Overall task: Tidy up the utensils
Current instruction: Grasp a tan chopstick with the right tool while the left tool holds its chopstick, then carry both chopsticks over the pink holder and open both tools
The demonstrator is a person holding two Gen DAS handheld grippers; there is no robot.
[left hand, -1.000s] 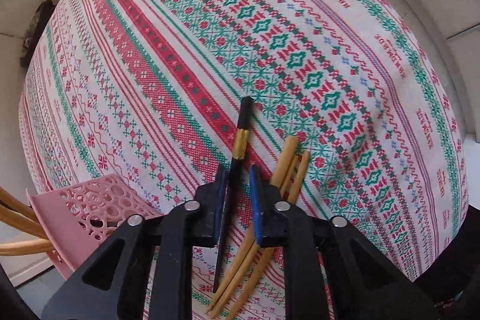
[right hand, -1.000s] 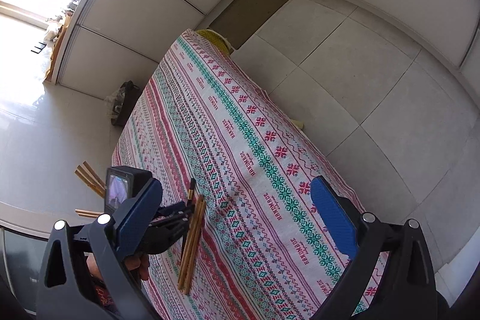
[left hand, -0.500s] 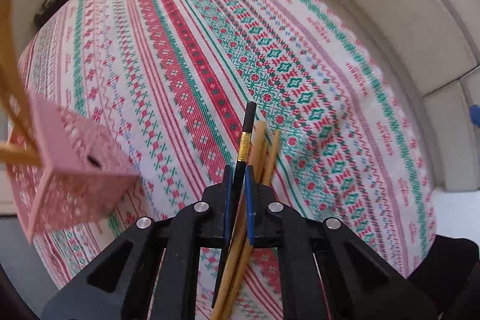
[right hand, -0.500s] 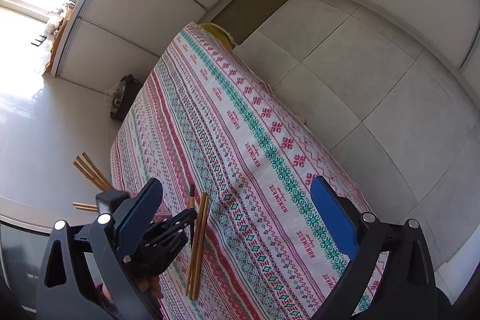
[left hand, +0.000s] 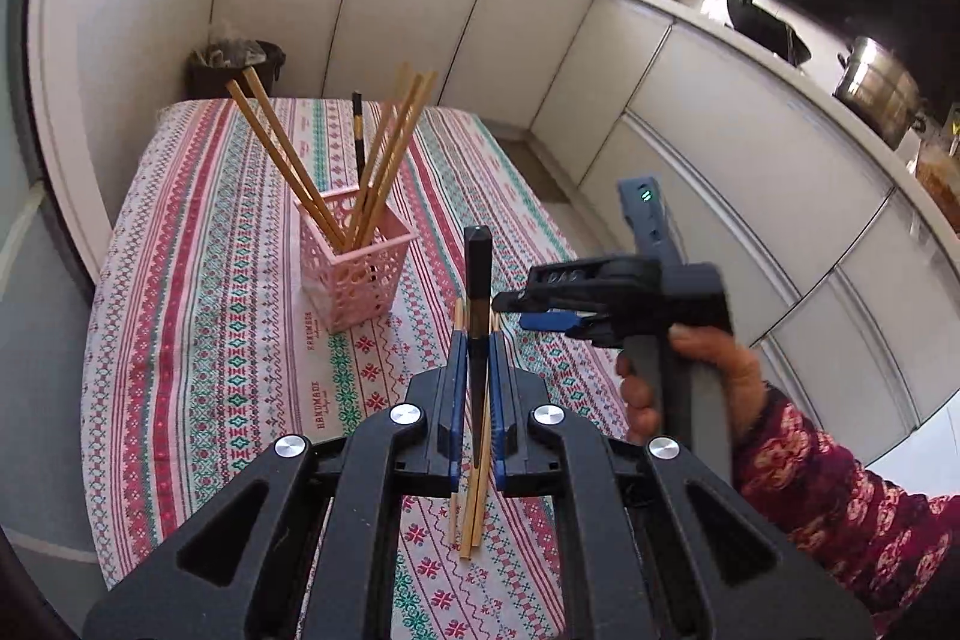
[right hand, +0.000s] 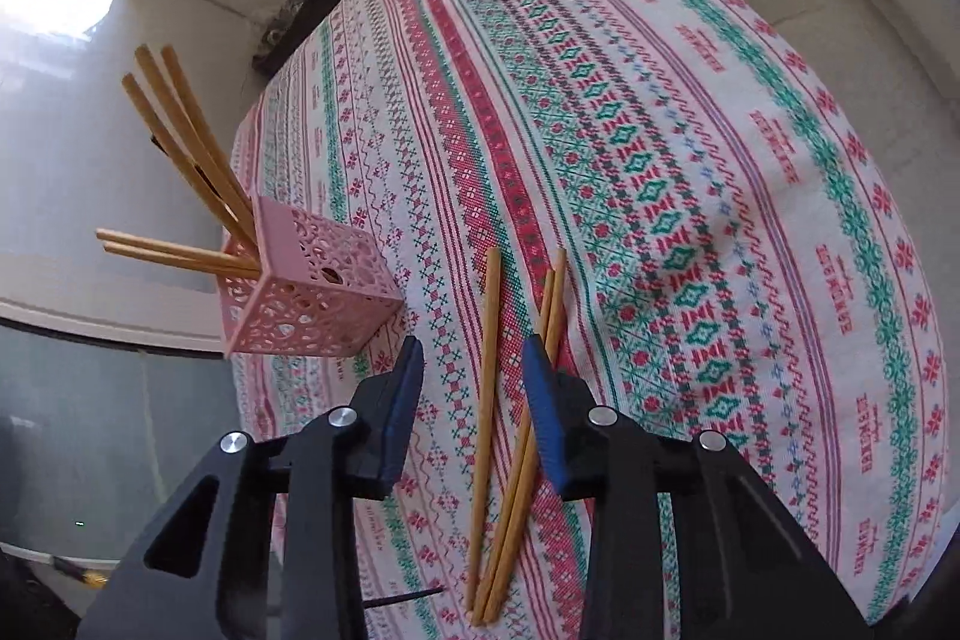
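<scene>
Lifted black chopstick point(left hand: 478, 280), tip claw-hidden

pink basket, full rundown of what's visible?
The pink basket is a small square holder, apparently plastic, with perforated lattice walls and an open top. It stands upright on the patterned tablecloth. Several wooden chopsticks and one black chopstick with a gold band stand in it, leaning out in different directions. Neither gripper touches it. In the right wrist view it sits left of three loose wooden chopsticks lying on the cloth.
</scene>
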